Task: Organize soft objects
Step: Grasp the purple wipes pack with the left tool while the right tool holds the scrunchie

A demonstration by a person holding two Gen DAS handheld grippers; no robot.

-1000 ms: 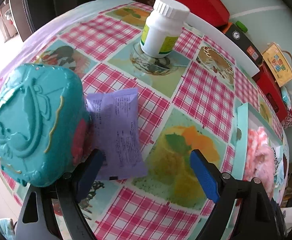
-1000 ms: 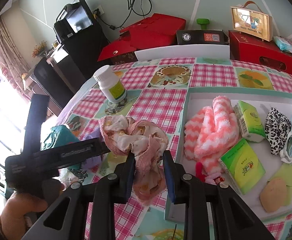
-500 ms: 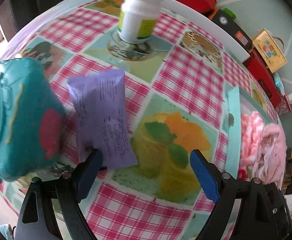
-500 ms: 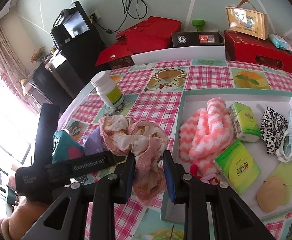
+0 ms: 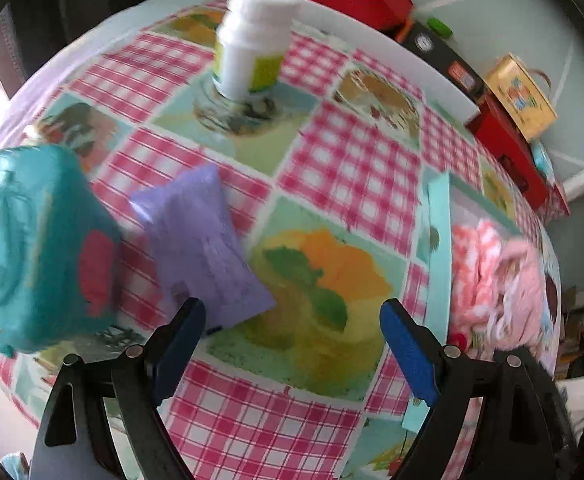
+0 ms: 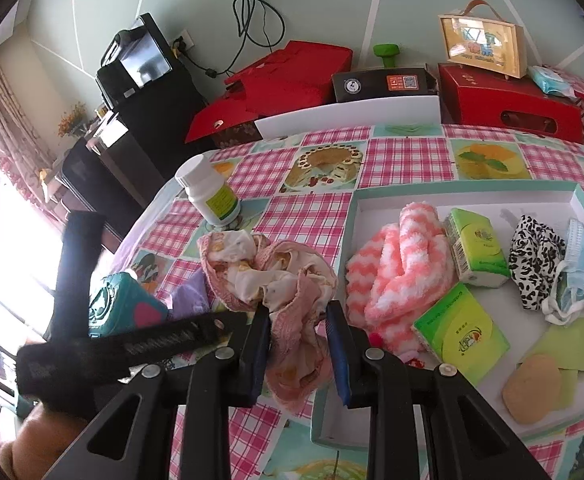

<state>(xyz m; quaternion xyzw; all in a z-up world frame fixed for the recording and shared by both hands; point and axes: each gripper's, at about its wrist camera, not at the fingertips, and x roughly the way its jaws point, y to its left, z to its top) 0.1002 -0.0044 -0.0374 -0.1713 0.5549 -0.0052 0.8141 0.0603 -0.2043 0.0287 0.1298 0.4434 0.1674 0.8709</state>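
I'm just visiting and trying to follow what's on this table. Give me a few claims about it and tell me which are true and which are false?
1. The right gripper is clamped on a pink cloth. True.
2. The left gripper holds the purple packet. False: its jaws stand wide open and empty, the packet lying on the tablecloth.
3. The white bottle stands inside the tray. False: it stands on the tablecloth, outside it.
4. A striped pink and white fluffy cloth lies in the tray. True.
5. The teal case sits beside the purple packet. True.
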